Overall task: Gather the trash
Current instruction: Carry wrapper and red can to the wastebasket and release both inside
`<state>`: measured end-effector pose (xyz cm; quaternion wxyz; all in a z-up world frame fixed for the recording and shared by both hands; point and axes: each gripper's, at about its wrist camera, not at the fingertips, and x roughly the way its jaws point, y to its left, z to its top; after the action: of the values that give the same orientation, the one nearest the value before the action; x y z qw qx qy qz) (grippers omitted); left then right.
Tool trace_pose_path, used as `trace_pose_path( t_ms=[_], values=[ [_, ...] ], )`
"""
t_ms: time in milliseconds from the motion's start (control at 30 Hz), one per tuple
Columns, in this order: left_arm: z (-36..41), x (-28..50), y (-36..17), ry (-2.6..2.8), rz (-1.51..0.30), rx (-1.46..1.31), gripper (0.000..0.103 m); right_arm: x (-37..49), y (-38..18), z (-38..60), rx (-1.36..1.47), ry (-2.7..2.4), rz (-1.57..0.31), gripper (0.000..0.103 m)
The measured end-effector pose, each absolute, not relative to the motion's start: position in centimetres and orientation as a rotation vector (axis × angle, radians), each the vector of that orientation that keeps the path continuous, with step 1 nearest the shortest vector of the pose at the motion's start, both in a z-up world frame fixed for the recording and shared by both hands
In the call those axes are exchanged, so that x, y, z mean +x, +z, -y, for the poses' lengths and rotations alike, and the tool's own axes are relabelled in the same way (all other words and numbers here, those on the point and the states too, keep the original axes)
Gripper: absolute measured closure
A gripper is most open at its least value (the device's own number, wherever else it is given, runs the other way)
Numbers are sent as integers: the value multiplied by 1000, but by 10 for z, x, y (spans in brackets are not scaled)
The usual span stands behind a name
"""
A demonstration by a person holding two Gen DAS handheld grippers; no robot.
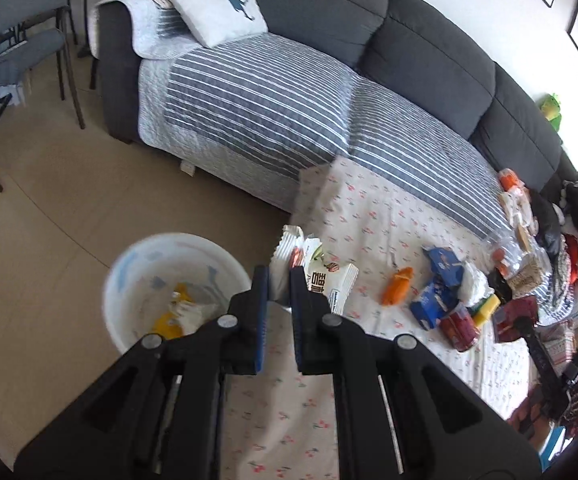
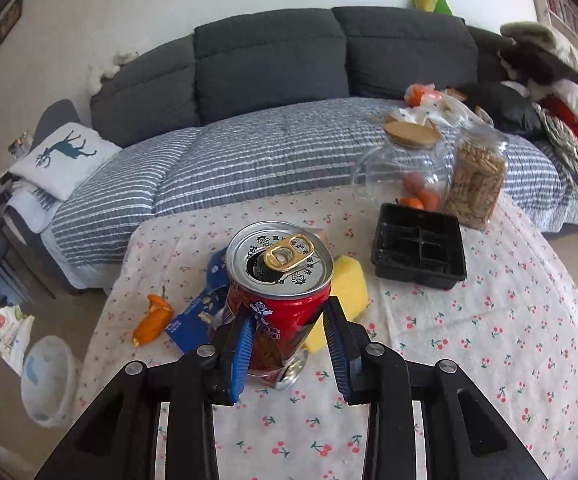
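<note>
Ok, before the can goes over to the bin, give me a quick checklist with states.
1. Right tool clamped on red can: ok.
2. Can held upright: ok.
3. Can empty, so nothing spills: cannot tell.
4. White bin open, with room inside: ok.
5. Left tool gripping the white wrappers: cannot tell.
6. Left tool out of the way of the bin: not ok.

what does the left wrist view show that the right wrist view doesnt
Only the left wrist view: the left claw pinching white wrappers, and yellow trash inside the white bin.

Only the right wrist view: the right claw gripping an upright red can, plus a black tray and a seed jar.

Both: the floral cloth, orange peel, yellow sponge, bin, striped sofa.
</note>
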<state>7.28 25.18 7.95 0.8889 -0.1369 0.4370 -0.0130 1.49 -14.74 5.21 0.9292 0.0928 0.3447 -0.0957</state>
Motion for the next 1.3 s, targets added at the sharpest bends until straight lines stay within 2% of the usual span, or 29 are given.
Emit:
trace_pose_path(
  t_ms=[167,267,533,700,800,867,1300],
  values=[
    [-297,96,58,101,-973,-241,91,22,63,76,95,-13,-698,68],
    [-305,107,29,107,-1087,-255,91,32,58,22,56,90,-712,68],
    [-311,111,5,175,-1185,-188,90,64,33,-111,0,318,-787,68],
    [-322,117,-9,215,-1259,-227,83,81,7,-166,-54,379,-833,68],
    [-328,116,-5,233,-1246,-259,75,88,-10,-184,-82,389,-870,68],
    [-331,115,0,237,-1221,-285,62,91,-20,-190,-88,395,-893,68],
    [-337,115,16,204,-1147,-388,60,106,-47,-216,-138,422,-990,64]
  ],
)
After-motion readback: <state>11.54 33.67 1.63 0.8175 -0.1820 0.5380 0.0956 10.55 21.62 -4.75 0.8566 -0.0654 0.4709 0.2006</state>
